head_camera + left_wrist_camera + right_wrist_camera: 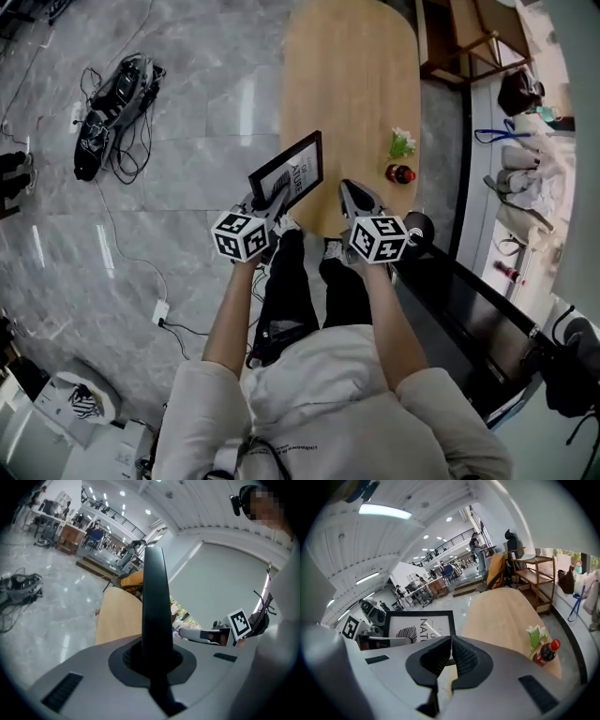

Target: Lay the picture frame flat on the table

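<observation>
The picture frame [291, 173] stands nearly upright at the near left corner of the table [352, 84], its printed face turned towards the person. From where I stand it looks gripped that way so it can be tipped down onto the wood. I cannot tell whether its bottom edge touches the tabletop. The left gripper [272, 202] has it by the near side rail. In the left gripper view the dark frame edge [154, 602] rises straight up between the jaws, which are pinched tight on it.

The right gripper [349, 192] hangs just beside the frame, over the near end of the table, with its jaws pressed together and nothing between them. I would guess it waits there to steady the frame or guide the far side as it goes down. Its own view shows the frame [419, 627] off to its left, apart from the jaws.

Both of the person's forearms reach forward and down from the body, side by side, wrists level, marker cubes facing up. The left one angles slightly inward to the frame.

Further along the table, near the right edge, sit a small plant [401, 143] and a red-capped bottle [400, 174]. They are well apart from the frame, so bare wood lies ahead of it.
</observation>
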A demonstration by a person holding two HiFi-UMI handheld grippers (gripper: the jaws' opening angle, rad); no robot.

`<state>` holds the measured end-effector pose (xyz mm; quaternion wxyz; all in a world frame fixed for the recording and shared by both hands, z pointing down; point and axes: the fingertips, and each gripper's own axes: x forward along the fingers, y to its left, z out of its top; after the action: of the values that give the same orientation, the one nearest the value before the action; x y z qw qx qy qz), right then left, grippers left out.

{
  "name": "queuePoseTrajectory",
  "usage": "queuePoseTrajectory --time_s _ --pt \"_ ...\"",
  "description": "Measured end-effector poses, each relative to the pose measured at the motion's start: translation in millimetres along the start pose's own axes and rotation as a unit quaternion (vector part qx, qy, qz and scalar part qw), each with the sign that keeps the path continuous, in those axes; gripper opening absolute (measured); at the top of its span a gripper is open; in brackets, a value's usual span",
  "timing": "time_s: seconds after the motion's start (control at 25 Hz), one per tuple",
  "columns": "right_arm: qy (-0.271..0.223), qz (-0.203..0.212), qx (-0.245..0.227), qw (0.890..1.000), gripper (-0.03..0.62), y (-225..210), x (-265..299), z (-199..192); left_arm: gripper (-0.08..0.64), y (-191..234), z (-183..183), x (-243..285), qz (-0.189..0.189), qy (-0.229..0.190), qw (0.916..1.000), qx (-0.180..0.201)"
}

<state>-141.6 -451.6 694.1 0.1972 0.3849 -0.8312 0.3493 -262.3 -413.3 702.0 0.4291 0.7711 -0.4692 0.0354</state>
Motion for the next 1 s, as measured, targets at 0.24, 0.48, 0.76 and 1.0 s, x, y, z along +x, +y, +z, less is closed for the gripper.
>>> queuePoseTrajectory --time_s 0.24,0.48,0.76,1.0 --pt "0.025 -0.035 0.024 0.999 0.035 -35 57 -53 0.028 51 -56 59 -0.060 0.032 0.9894 -0.129" --pt "0.047 -0.052 0.036 0.997 0.035 -90 90 -105 0.028 78 -116 108 -0.078 0.092 0.9774 -0.173" --pt "0.068 -0.067 0.053 0.994 0.035 -166 123 -168 0.028 112 -164 175 -0.090 0.119 0.9610 -0.233" --pt "0.090 -0.055 0.035 0.994 0.035 -162 154 -190 0.028 115 -182 204 -0.132 0.141 0.9424 -0.273"
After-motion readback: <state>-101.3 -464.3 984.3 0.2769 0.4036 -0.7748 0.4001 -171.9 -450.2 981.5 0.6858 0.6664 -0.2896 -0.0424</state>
